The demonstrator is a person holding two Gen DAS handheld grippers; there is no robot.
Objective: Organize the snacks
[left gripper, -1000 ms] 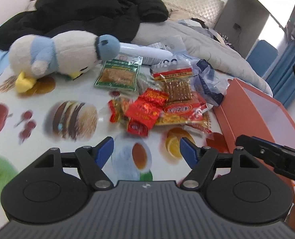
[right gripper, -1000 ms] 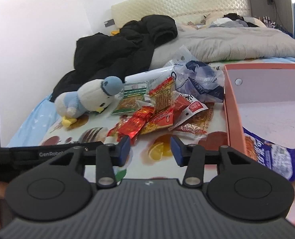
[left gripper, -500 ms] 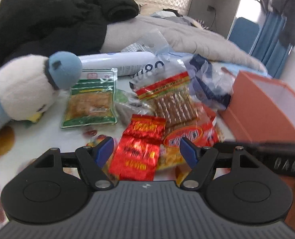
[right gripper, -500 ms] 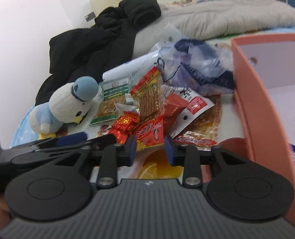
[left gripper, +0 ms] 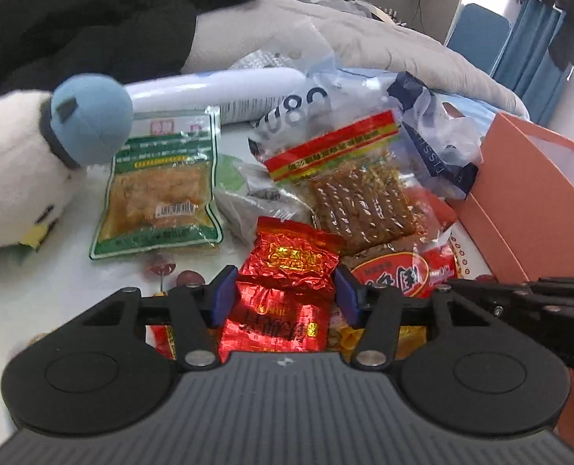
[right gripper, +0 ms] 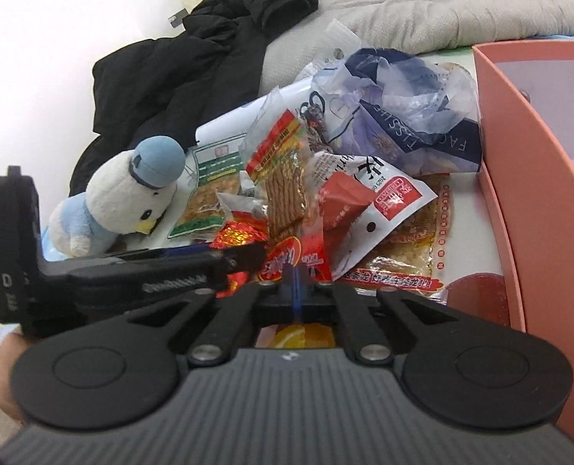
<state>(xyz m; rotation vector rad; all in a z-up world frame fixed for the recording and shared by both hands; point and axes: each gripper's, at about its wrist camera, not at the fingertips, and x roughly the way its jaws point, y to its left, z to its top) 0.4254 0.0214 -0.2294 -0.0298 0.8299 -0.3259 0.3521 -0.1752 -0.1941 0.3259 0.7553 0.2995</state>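
A pile of snack packets lies on the printed cloth beside an orange box (left gripper: 539, 193) (right gripper: 519, 162). My left gripper (left gripper: 285, 294) (right gripper: 248, 252) hangs over two red foil packets (left gripper: 287, 259) (right gripper: 236, 234). Its jaws are closing, the packets lie between the blue pads, and I see no squeeze. My right gripper (right gripper: 294, 286) (left gripper: 455, 286) is shut on the near edge of a red packet with an oval logo (right gripper: 283, 261) (left gripper: 395, 275). Behind it lie a clear pack of brown sticks (left gripper: 357, 201) (right gripper: 287, 190) and a green packet (left gripper: 163, 201) (right gripper: 209, 190).
A plush bird with a blue cap (left gripper: 23, 178) (right gripper: 132, 193) lies left of the pile. Behind the pile are a white tube (left gripper: 217, 93), a crumpled tissue bag (left gripper: 434, 135) (right gripper: 403, 116), a black jacket (left gripper: 73, 19) (right gripper: 194, 58) and a grey duvet (right gripper: 442, 11). A hand (right gripper: 0, 368) holds the left gripper.
Both grippers came forward and down onto the snack pile. The right jaws went from open to shut at the red logo packet. The left jaws narrowed around the red foil packets.
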